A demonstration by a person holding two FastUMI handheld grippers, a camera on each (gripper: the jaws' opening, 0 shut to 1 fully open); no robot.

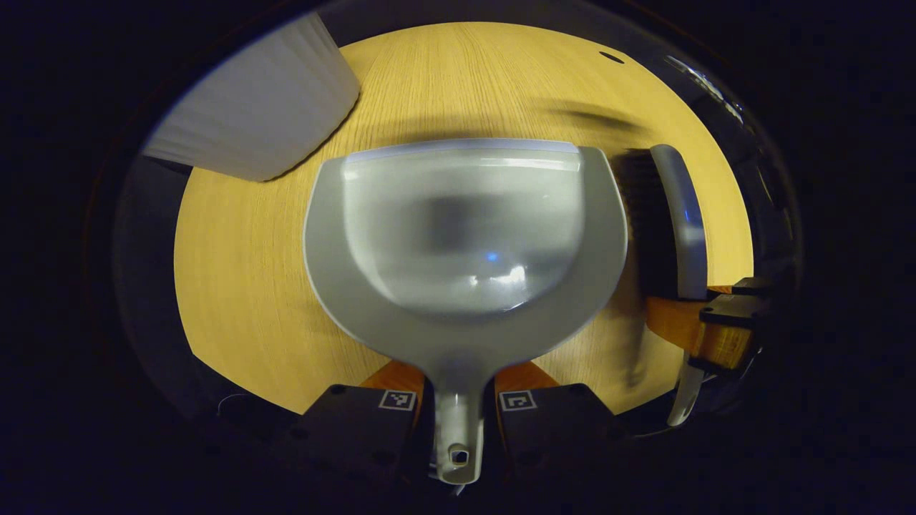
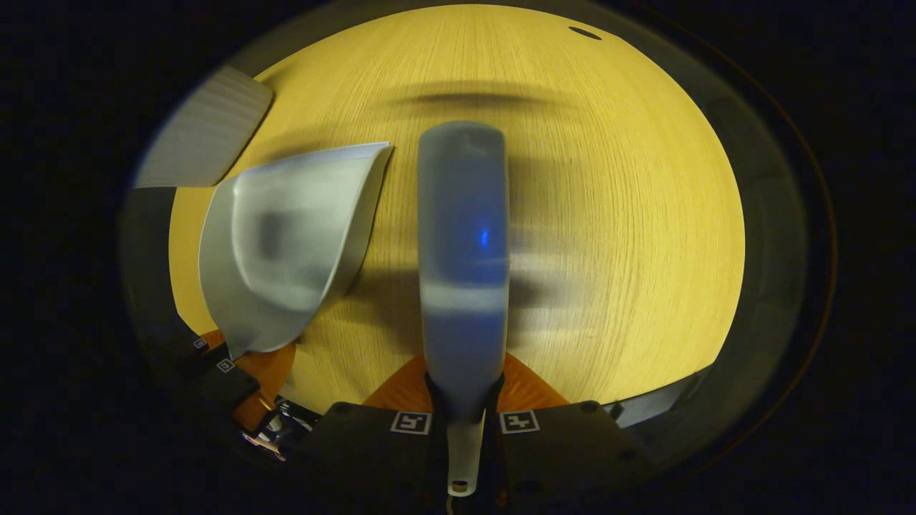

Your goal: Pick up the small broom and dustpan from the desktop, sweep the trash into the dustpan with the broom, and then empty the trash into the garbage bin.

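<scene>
Left gripper (image 1: 458, 400) is clamped on the stem of the grey plastic dustpan (image 1: 465, 236), pan flat over the round yellow wood desktop (image 1: 243, 286), lip at 12 o'clock, probably ready to catch sweepings. Right gripper (image 2: 464, 418) is clamped on the handle of the small grey-backed, dark-bristled broom (image 2: 464, 243), which lies at 3 o'clock of the pan. Trash isn't discernible; frames are motion-blurred, and the white ribbed object (image 1: 265, 107) at 10 o'clock, possibly the bin, is cut off.

Grey dustpan (image 1: 465, 236) level over desktop (image 1: 243, 286) — broom (image 1: 669, 222) just beside, bristles dark.
</scene>
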